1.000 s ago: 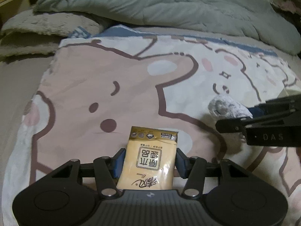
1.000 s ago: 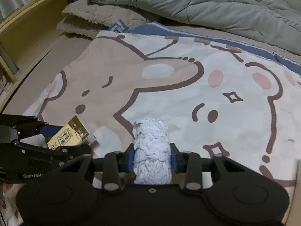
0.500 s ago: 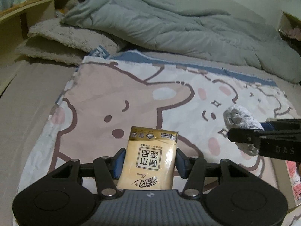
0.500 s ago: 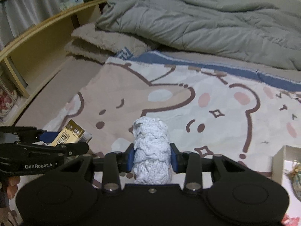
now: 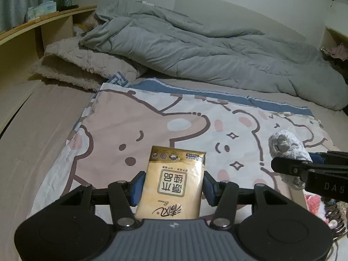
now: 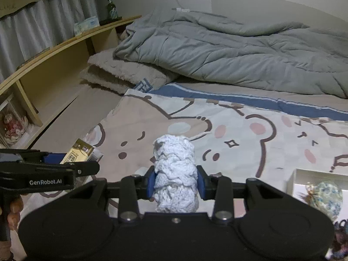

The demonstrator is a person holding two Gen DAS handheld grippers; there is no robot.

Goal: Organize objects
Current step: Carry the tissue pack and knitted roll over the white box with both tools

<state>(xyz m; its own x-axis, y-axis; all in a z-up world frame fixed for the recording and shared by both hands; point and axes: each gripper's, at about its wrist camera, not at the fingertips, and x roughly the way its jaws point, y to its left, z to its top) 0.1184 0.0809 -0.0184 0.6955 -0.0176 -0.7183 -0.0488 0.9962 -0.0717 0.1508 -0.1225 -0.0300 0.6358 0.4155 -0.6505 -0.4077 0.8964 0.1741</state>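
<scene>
My left gripper [image 5: 173, 188] is shut on a yellow tissue pack [image 5: 174, 180] with printed characters, held above a cartoon bear blanket [image 5: 152, 126]. My right gripper [image 6: 175, 182] is shut on a white crocheted roll [image 6: 175, 169], also lifted off the blanket. In the left wrist view the right gripper [image 5: 289, 165] shows at the right edge with the white roll [image 5: 285, 145] in it. Over in the right wrist view, the left gripper [image 6: 84, 163] sits at the left edge holding the tissue pack [image 6: 78, 153]. A hand [image 6: 13, 213] grips its handle.
A rumpled grey duvet [image 5: 206, 50] and a folded fleece blanket [image 5: 82, 65] lie at the far side of the bed. A wooden shelf [image 6: 54, 61] with a green bottle [image 6: 111, 6] runs along the left. A white box [image 6: 317, 187] with fabric items sits at the lower right.
Both grippers have risen with their objects still held, and both views have tilted up. More of the duvet, shelf and wall shows now, and the white box has come into sight.
</scene>
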